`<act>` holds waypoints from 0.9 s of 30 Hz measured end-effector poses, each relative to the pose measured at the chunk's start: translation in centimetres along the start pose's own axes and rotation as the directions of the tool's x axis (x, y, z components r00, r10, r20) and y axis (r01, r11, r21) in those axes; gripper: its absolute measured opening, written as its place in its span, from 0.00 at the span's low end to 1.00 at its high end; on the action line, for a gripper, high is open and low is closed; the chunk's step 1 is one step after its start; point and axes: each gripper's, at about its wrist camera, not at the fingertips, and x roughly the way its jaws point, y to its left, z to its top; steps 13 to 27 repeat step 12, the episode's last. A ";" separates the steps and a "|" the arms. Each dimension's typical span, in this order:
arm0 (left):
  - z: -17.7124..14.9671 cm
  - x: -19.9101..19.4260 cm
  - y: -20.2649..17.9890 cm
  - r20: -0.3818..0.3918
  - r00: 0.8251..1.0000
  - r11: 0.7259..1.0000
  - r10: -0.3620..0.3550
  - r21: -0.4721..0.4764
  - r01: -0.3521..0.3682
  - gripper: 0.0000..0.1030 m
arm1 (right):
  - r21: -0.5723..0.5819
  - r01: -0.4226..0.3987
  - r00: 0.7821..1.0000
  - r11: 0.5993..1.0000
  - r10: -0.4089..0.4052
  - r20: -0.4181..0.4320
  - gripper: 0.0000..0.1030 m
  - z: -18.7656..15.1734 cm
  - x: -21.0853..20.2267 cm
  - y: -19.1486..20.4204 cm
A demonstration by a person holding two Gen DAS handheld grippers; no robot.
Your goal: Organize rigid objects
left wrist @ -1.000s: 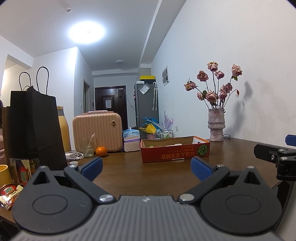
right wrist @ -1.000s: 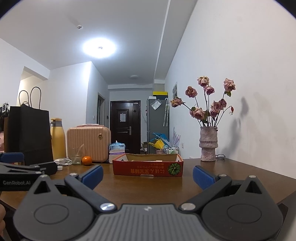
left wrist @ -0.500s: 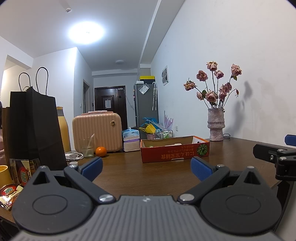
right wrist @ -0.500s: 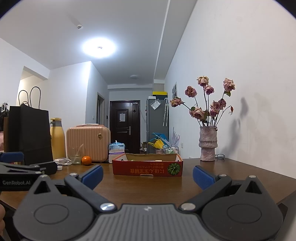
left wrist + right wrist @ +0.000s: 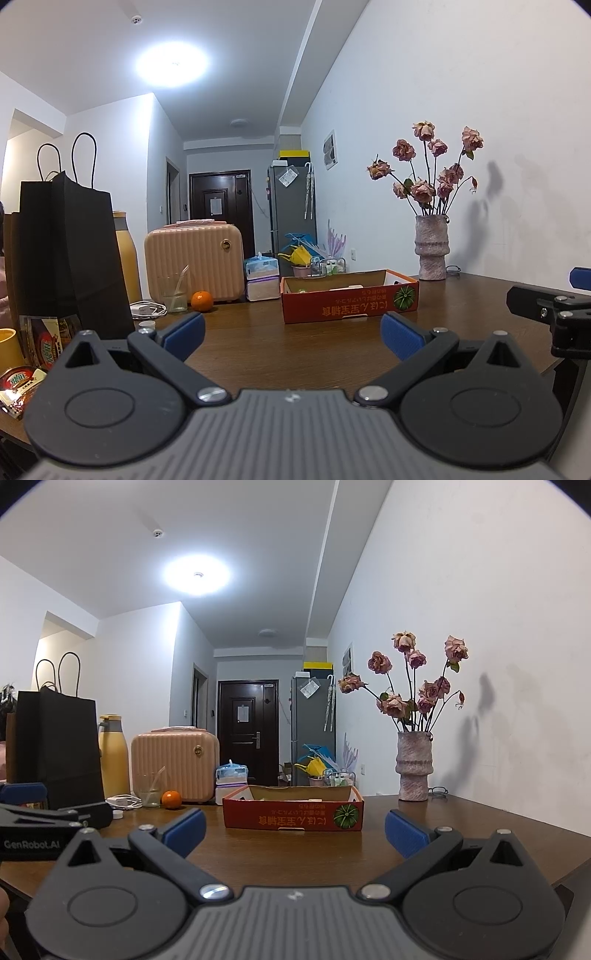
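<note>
A shallow red cardboard box sits on the brown table ahead of both grippers; it also shows in the right wrist view. My left gripper is open and empty, low over the near table edge. My right gripper is open and empty, level with the left one. An orange lies left of the box, by a glass. What lies inside the box is mostly hidden.
A black paper bag, a yellow bottle and a pink case stand at the left and back. A vase of dried roses stands at the back right. Snack packs lie at the near left.
</note>
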 end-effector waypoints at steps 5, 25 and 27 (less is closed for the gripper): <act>0.0 0.0 0.0 -0.001 1.000 1.000 0.001 -0.001 -0.001 1.00 | 0.000 0.000 1.000 1.000 0.000 0.000 1.00 0.0 0.0 0.0; -0.1 0.3 0.1 -0.018 1.000 1.000 -0.013 -0.002 0.013 1.00 | 0.003 0.000 1.000 1.000 0.000 -0.007 1.00 0.1 0.1 0.0; -0.1 0.3 0.1 -0.018 1.000 1.000 -0.013 -0.002 0.013 1.00 | 0.003 0.000 1.000 1.000 0.000 -0.007 1.00 0.1 0.1 0.0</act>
